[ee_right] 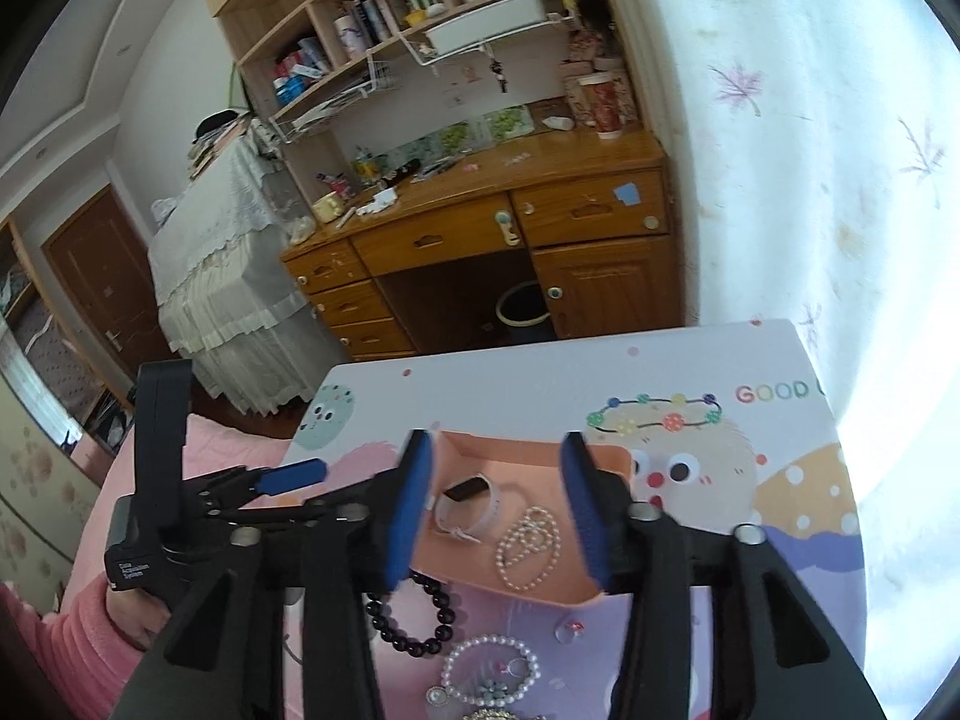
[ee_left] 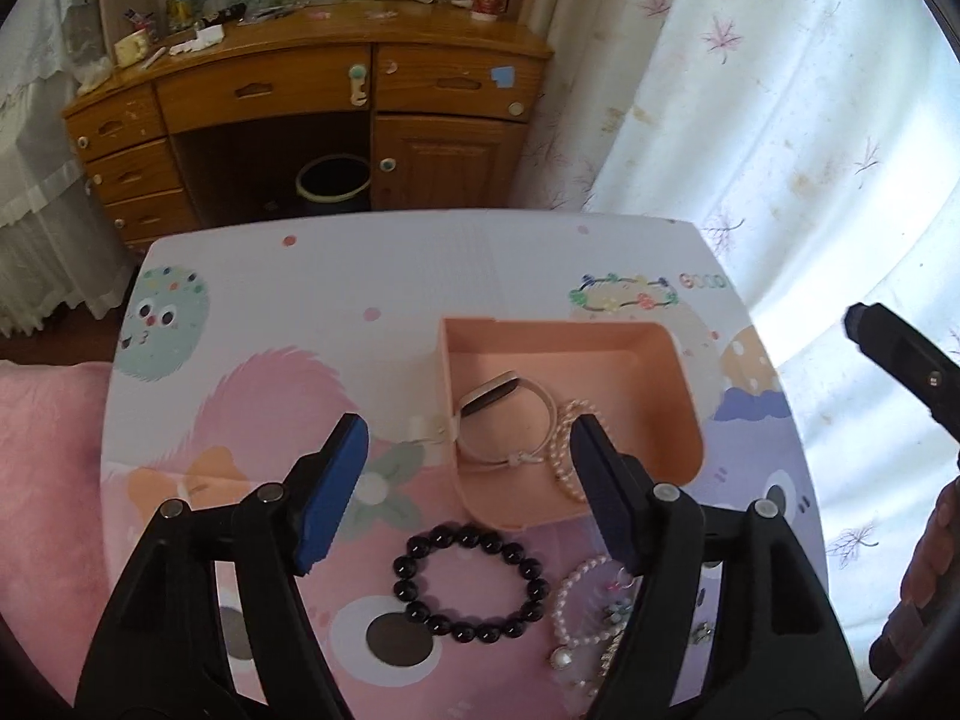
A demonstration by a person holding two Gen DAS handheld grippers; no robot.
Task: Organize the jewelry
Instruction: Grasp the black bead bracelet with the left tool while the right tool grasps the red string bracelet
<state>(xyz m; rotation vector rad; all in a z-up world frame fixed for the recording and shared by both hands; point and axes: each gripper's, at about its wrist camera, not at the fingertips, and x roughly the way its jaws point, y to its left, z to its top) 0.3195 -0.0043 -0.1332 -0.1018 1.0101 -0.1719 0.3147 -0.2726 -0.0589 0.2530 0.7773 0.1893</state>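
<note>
now, table (ee_left: 252,276): we see loose jewelry at its near edge.
tray (ee_left: 672,360): holds watch, pearl strand.
left gripper (ee_left: 468,480): spread, empty, nearer.
black bracelet (ee_left: 471,585): six o'clock below it, flat.
right gripper (ee_right: 498,504): spread, empty.

Matt pink plastic tray (ee_left: 672,414), glossy black bead bracelet (ee_left: 471,585), varnished wooden desk (ee_left: 300,90).
</note>
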